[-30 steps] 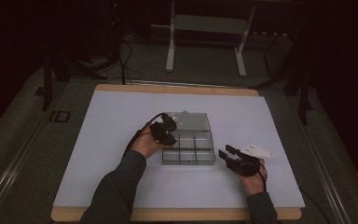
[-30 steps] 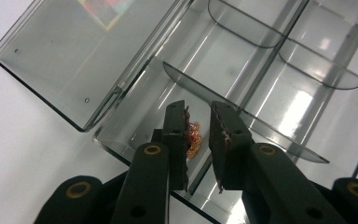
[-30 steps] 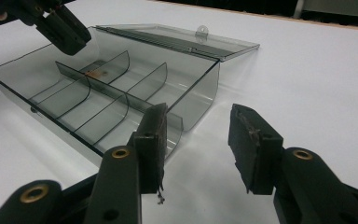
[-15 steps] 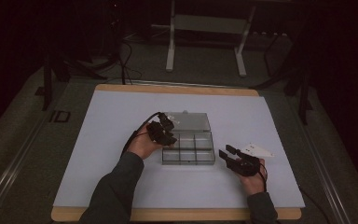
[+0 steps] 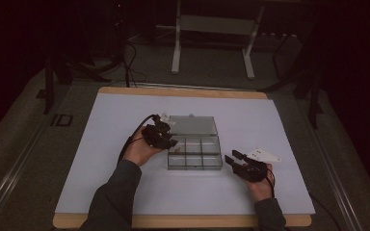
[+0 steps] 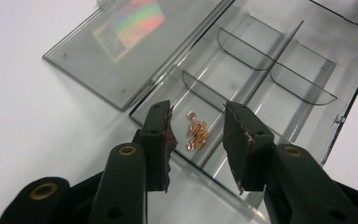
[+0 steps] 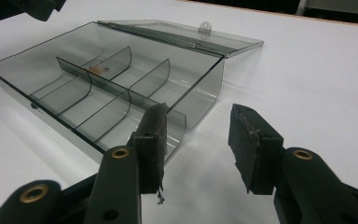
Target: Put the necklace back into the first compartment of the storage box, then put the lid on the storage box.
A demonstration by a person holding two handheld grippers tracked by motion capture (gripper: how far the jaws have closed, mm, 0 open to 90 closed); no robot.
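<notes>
A smoky clear compartment box (image 5: 195,166) lies on the white table with its lid (image 5: 192,126) folded back flat. My left gripper (image 5: 169,137) hovers over the box's left end. Its jaws have just been opening and now stand open (image 6: 196,109). Nothing is gripped between them. Beneath them a small gold chain (image 6: 197,134) lies loose in a compartment, also seen as a gold speck (image 7: 98,70). My right gripper (image 5: 232,157) rests low just right of the box, open and empty (image 7: 199,112), pointing at the box's near corner wall (image 7: 205,88).
The box's other compartments (image 6: 303,79) look empty. A rainbow-sheen label (image 6: 130,23) sits on the open lid (image 6: 121,51). The wooden table edge (image 5: 183,220) runs along the front. Beyond the table stands a metal frame (image 5: 212,43) on the dark floor.
My left gripper has drawn back slightly to the left from the box. The right gripper has stayed where it was.
</notes>
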